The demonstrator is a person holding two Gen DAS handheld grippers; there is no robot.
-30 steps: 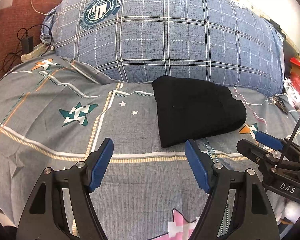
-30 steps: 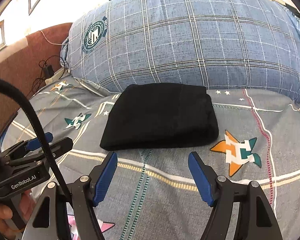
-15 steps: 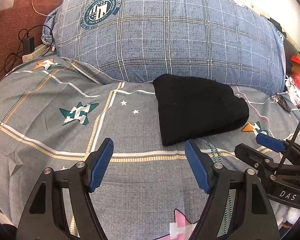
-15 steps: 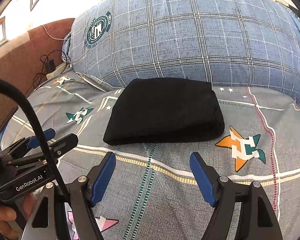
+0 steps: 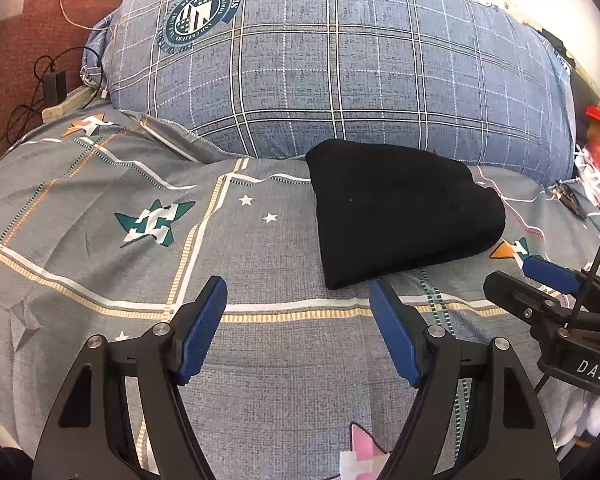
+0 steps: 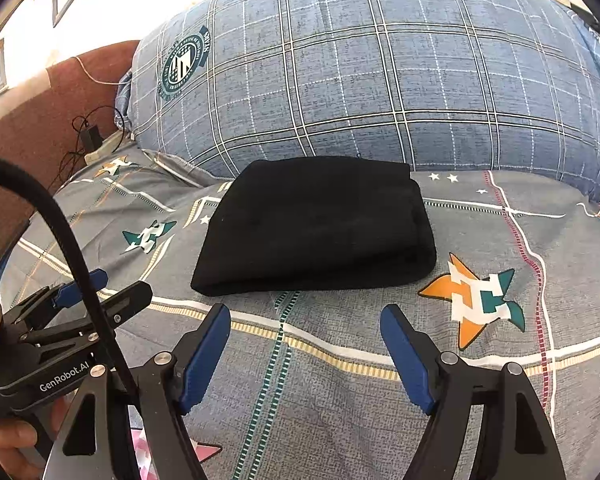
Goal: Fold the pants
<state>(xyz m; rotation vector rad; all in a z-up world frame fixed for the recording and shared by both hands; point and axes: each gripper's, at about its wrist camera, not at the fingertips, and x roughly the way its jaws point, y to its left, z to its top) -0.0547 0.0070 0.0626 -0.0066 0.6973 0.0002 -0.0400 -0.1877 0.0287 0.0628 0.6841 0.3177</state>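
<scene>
I see the pants (image 6: 316, 226) folded into a compact black bundle on the bedspread (image 6: 340, 380), their far edge right up against the big plaid pillow (image 6: 380, 80). My left gripper (image 5: 298, 300) hangs just short of the pants' near corner, jaws spread wide with only bedspread between them. My right gripper (image 6: 305, 328) hangs just in front of the pants' near edge, likewise released and holding nothing. Neither touches the pants. A charger (image 5: 54, 88) and its cables lie well off past the pillow's left end.
</scene>
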